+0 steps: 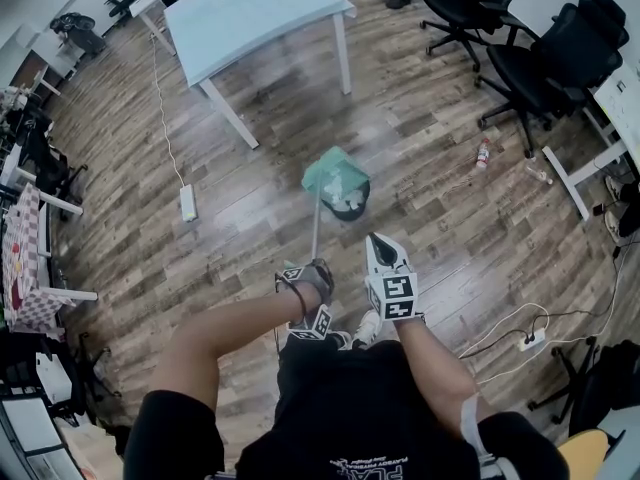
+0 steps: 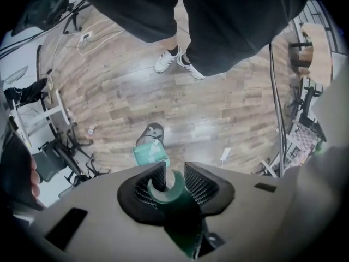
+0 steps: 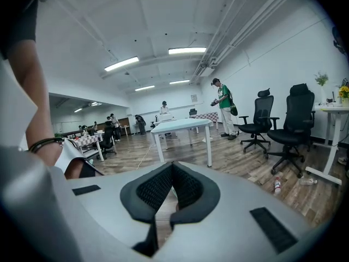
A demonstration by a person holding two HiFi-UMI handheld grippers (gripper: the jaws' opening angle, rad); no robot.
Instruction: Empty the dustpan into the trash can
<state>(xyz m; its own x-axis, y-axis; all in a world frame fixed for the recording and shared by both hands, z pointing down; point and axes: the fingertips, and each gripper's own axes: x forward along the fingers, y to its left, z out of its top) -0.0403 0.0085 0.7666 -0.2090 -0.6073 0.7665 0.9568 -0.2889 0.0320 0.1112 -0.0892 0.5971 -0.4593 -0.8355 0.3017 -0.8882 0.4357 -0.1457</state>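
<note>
Green plastic fills the gap of the left gripper (image 2: 174,169). Its ribbed fingers (image 2: 197,180) are clamped on the hooked upper end of the dustpan handle (image 1: 316,223), one finger on each side of the hook.

From the fingers, the handle runs straight ahead and downward, away from the person. This line is the long axis of the dustpan (image 1: 332,171). The pan forms the far, low end of that axis, well beyond the fingertips, and it points away from the person. The pan sits over the rim of the black trash can (image 1: 352,205) on the can's far side. White scraps show inside the can. In the left gripper view the pan and the can overlap just past the fingertips.

To the left of the left fingers, a white power strip (image 1: 187,203) lies on the wood floor (image 1: 430,208), with its cord running away from the person. A white table (image 1: 250,13) stands beyond the can.

The right gripper (image 3: 173,167) hangs beside the left gripper, apart from the handle. Its fingers (image 3: 188,187) are closed, with the pads meeting at the tips, and nothing is held between them. Farther right of these fingers, a small bottle (image 1: 483,153) lies on the floor near two black office chairs (image 1: 545,63).
</note>
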